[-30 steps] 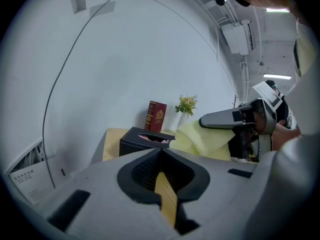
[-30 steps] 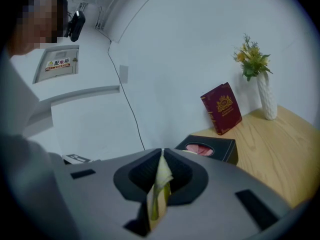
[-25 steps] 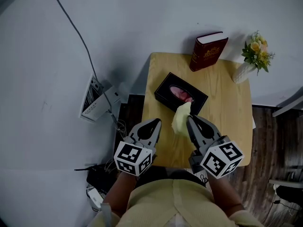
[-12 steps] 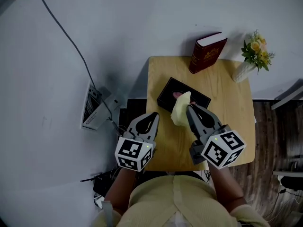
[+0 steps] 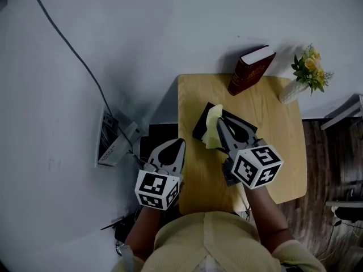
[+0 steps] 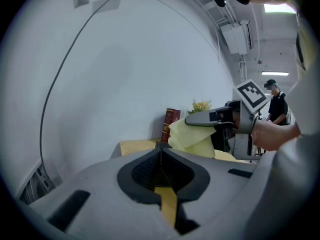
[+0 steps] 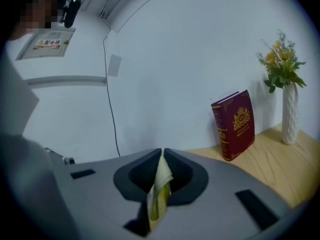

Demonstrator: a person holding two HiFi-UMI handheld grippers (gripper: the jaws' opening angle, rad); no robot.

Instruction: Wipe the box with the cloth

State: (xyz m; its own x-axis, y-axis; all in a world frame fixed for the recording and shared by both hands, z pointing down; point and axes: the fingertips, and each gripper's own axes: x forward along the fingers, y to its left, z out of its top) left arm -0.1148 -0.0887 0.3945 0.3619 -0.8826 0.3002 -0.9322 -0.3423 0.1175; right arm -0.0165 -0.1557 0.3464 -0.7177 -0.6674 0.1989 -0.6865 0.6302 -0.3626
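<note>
Right gripper point(image 5: 218, 120): jaws pressed together on a fold of the yellow cloth point(image 5: 212, 127). In the right gripper view the cloth point(image 7: 159, 185) is pinched in the slot between them point(image 7: 161, 152).
Cloth: hangs crumpled from the jaw tips, over the near left end of the box. Whether it touches the box cannot be told.
Box point(image 5: 198, 130): black and flat, on the left half of the table, under the right gripper.
Box direction: its long axis runs diagonally in the head view, from upper left to lower right, skewed to the table's edges.
Hidden: most of the box top is covered by the cloth and gripper. Only its left corner and a strip at the right show.
Left gripper point(image 5: 178, 143): jaws fully closed with nothing between them point(image 6: 161, 152). It is held off the table's left edge, apart from the box.
Table point(image 5: 272, 118): small, pale wood, against a white wall.
Book point(image 5: 250, 69): dark red, upright at the back edge, beyond the box.
Vase point(image 5: 289, 90): white, with yellow flowers point(image 5: 310, 68), at the back right corner.
Floor: a power strip point(image 5: 109, 144) left of the table, with a cable point(image 5: 62, 38) running up the wall.
Background: a person point(image 6: 276, 107), small and dim, in the left gripper view.
</note>
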